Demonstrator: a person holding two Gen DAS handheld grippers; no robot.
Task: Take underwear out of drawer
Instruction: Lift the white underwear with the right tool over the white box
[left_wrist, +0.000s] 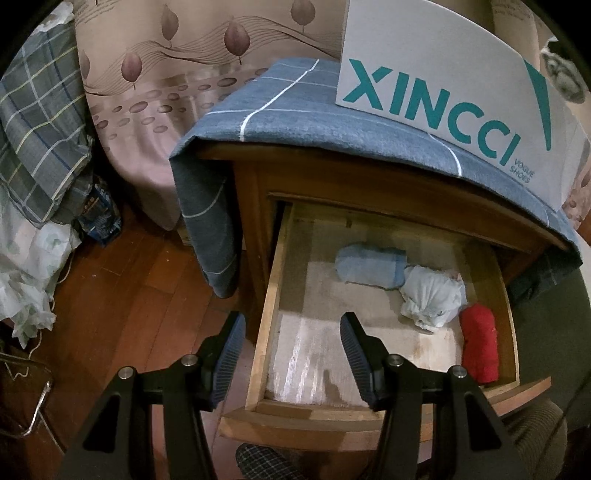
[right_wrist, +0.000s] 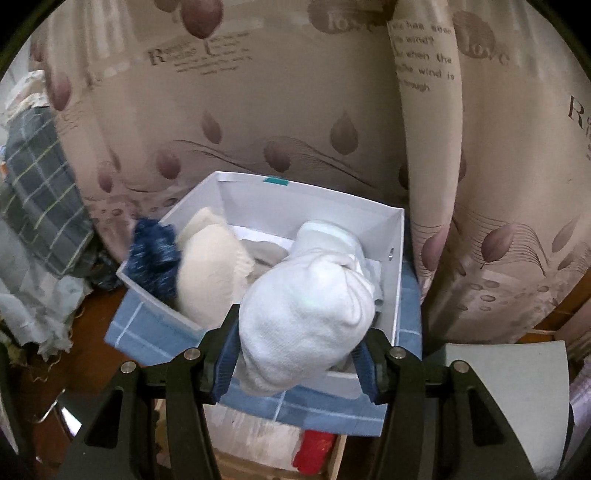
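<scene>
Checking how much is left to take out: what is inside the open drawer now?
The drawer holds a light blue roll, a crumpled white bundle and a red roll. Its back, under the cabinet top, is hidden.

I'm looking at a dim room with a reddish wooden floor (left_wrist: 122, 295). A beige leaf-print curtain (right_wrist: 295, 122) hangs behind the wooden nightstand (left_wrist: 255, 206), which a blue checked cloth (left_wrist: 280, 122) drapes. Plaid bedding (left_wrist: 40, 140) is piled at the left.

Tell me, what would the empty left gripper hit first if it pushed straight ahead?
Probably the pale paper-lined floor of the open wooden drawer; the left gripper points down there, clear of the rolled clothes, though depth is uncertain.
</scene>
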